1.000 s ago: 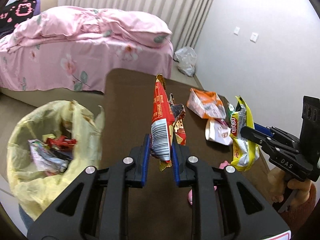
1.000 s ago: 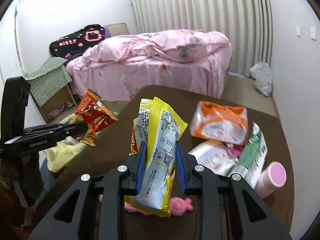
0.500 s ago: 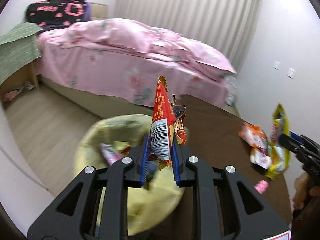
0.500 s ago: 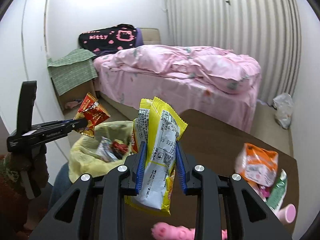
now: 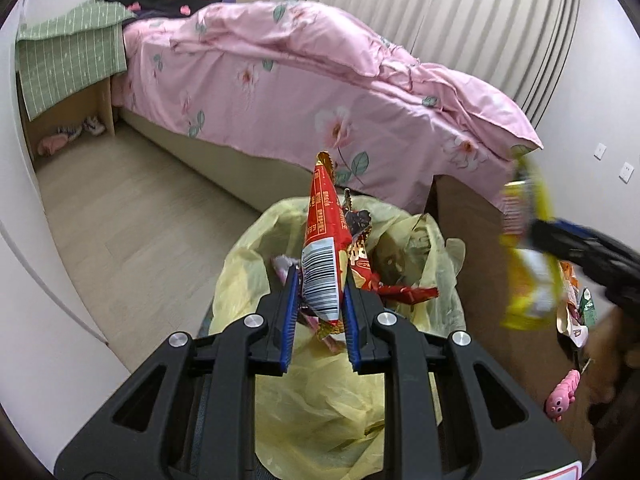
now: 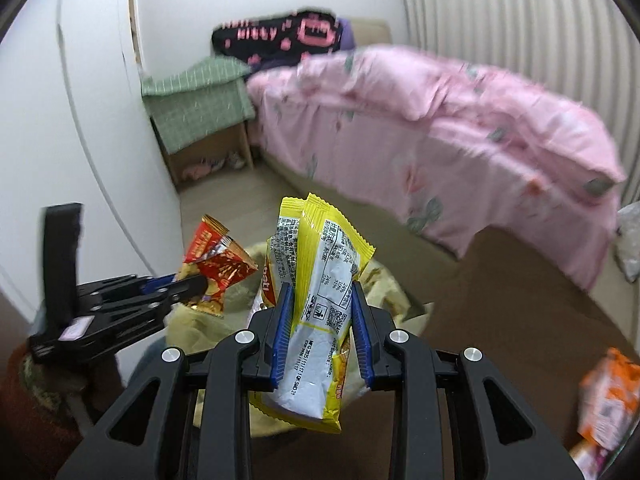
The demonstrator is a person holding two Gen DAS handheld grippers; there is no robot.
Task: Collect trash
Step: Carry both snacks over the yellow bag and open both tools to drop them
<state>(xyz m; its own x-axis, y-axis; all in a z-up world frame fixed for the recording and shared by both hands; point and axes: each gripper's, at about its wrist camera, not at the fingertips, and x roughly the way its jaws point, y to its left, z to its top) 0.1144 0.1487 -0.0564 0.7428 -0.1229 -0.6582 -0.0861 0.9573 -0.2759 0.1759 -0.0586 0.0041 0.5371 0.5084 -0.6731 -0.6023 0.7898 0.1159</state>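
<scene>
Over one yellow bin bag [image 5: 320, 408], two tongs (left [image 5: 319, 304], right [image 6: 320, 320]) each grip one wrapper.

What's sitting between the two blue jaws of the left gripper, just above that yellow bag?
A red snack wrapper, clamped upright in the left gripper over the yellow trash bag, as the left wrist view shows.

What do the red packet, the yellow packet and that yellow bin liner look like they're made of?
Red packet: glossy plastic film, probably foil-lined, judging by its shine, crimped top and sharp creases.
Yellow packet: similar printed film with zigzag-cut ends and a smooth, semi-glossy face.
Bin liner: thin, soft, slightly see-through plastic that hangs in loose wrinkles.
</scene>
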